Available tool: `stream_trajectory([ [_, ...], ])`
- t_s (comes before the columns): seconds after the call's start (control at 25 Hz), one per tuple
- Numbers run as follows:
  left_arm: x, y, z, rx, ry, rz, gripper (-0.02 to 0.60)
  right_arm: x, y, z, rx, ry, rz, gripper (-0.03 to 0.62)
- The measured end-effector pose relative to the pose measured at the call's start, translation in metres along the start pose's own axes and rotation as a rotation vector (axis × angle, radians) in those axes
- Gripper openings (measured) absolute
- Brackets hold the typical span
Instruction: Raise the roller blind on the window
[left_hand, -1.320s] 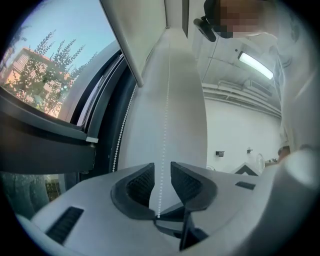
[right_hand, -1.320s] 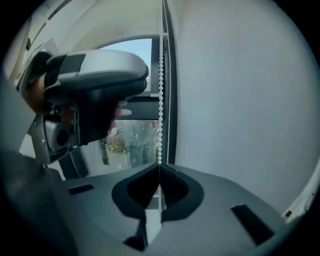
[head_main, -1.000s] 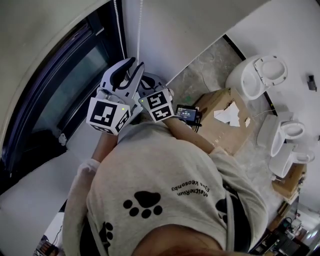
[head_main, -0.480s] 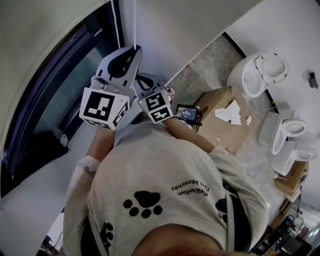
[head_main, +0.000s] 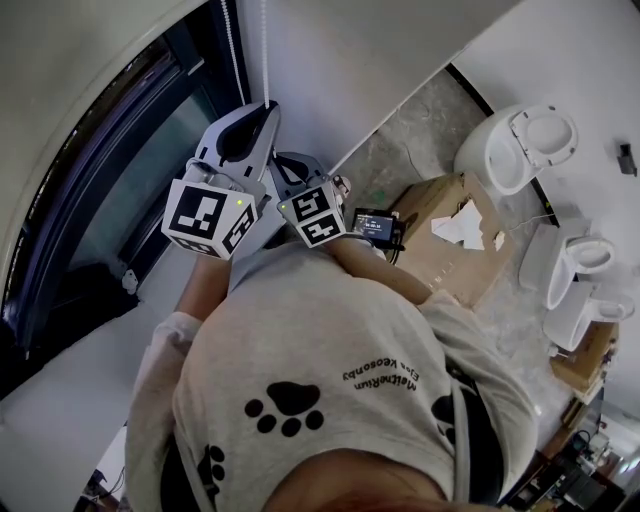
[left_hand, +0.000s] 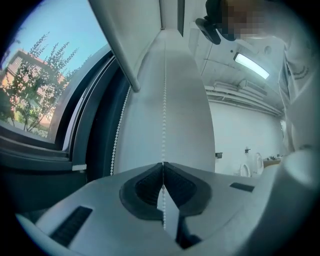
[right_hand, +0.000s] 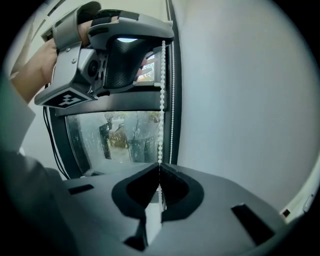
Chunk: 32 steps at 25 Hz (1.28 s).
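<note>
Left tool (left_hand: 163, 164) is closing on the bead chain (left_hand: 164, 100); lower down, right tool (right_hand: 159, 166) pinches seemingly the same strand.

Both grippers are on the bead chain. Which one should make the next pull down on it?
Left. The left gripper sits higher on the bead chain, its jaws closing on the strand between them, so it likely has the longer stroke. The right gripper pinches the same strand just below it.

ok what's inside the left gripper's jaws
The chain runs between the closing jaws of the left gripper, pinched at their tips. It shows above and below the pinch; only the beads right at the pinch are hidden.
</note>
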<state>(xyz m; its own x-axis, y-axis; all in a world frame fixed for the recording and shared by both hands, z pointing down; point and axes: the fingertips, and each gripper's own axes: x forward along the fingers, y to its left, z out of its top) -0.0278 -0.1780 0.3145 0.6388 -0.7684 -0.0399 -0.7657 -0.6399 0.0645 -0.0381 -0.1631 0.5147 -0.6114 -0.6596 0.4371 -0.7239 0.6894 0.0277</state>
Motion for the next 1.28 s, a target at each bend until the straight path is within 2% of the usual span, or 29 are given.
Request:
stream_trajectory([
  [0.28, -0.002, 0.002, -0.011, 0.010, -0.007, 0.015, 0.012, 0.005, 0.002, -0.010, -0.003, 0.034, 0.016, 0.009],
  [0.72, -0.004, 0.002, -0.061, -0.075, 0.061, 0.012, 0.012, 0.013, -0.004, -0.056, -0.021, 0.184, 0.027, 0.011],
  [0.88, -0.004, 0.001, -0.065, -0.080, 0.060, 0.002, 0.012, 0.013, -0.004, -0.052, -0.028, 0.153, 0.031, 0.020],
  [0.96, -0.004, 0.002, -0.066, -0.087, 0.056, 0.001, 0.012, 0.011, -0.003, -0.046, -0.027, 0.130, 0.039, 0.086],
  [1.0, -0.004, 0.003, -0.066, -0.092, 0.053, 0.002, 0.012, 0.010, -0.003, -0.042, -0.026, 0.119, 0.040, 0.094],
  [1.28, -0.008, 0.008, -0.070, -0.116, 0.055, 0.015, 0.012, -0.012, -0.009, -0.002, -0.017, 0.009, 0.008, 0.094],
])
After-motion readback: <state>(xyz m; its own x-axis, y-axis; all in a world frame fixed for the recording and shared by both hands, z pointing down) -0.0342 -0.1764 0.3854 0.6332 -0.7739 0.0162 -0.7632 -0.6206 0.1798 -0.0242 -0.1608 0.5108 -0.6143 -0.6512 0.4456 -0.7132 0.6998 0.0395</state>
